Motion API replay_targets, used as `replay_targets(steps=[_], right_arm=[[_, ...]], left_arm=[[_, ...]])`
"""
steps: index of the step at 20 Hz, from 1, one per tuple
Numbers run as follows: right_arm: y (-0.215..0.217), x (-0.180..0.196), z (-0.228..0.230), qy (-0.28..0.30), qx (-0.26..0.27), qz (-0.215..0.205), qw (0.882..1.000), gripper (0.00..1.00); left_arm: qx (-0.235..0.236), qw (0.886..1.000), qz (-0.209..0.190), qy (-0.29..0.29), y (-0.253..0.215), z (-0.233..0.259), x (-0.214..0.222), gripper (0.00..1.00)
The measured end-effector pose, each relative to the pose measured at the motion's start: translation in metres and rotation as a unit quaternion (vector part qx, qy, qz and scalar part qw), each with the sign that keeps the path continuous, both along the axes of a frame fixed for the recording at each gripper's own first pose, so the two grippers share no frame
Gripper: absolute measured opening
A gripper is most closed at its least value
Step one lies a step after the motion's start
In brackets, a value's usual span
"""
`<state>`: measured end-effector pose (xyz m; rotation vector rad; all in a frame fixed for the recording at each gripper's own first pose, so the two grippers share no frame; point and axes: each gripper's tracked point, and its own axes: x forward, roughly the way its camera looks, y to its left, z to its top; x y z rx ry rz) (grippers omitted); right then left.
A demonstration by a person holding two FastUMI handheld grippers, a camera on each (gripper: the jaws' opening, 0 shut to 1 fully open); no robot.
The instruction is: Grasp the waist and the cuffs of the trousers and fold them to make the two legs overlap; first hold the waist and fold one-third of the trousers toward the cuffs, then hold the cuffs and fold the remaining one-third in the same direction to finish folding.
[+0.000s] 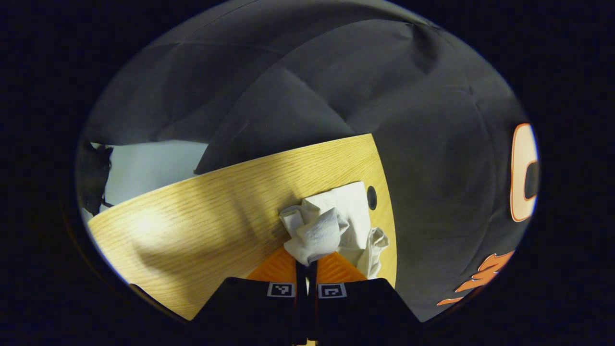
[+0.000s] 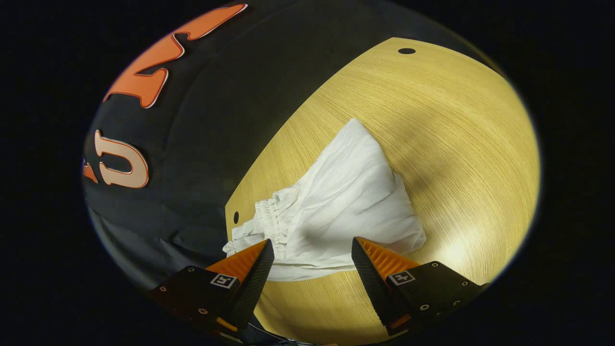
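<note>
Left gripper (image 1: 306, 262): fingers drawn together and clamped on a bunched fold of the white, thin-fabric trousers (image 1: 331, 223), which rise in a crumpled knot directly ahead of the fingertips. The remainder of the garment trails onto the light wooden surface (image 1: 192, 221) near its far edge, beside a small round dark hole (image 1: 371, 197) in the board. Black cloth booth wall (image 1: 288, 86) stands behind.

Right gripper (image 2: 312, 252): fingers spread well apart, hovering above the trousers (image 2: 346, 202) with nothing between them. In the right gripper view the garment lies on the wooden surface (image 2: 456, 144) in a rough triangular heap, its gathered elastic waist (image 2: 269, 216) at the surface edge, close to the left finger, and the fabric tapering to a point farther away. A round hole (image 2: 406, 51) sits at the far corner, another (image 2: 236, 217) just beside the waist
</note>
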<state>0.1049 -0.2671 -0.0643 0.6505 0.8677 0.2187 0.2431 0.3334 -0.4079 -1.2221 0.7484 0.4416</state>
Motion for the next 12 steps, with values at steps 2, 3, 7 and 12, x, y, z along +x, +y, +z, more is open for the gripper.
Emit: replay_targets(steps=[2,3,7,12], right_arm=[[-0.001,-0.002,0.001,-0.004,0.003,0.000,1.000,0.98],[-0.002,-0.004,0.003,-0.007,0.006,-0.001,1.000,0.98],[-0.013,-0.012,0.016,-0.020,0.022,-0.004,1.000,0.98],[-0.039,-0.018,0.031,-0.038,0.046,-0.023,0.998,0.98]], left_arm=[[0.028,0.999,-0.020,-0.035,-0.001,0.034,0.009,0.04],[0.039,0.997,-0.024,-0.059,-0.005,0.057,0.016,0.04],[0.107,0.983,-0.079,-0.126,-0.035,0.139,0.044,0.04],[0.170,0.954,-0.156,-0.193,-0.104,0.232,0.068,0.04]])
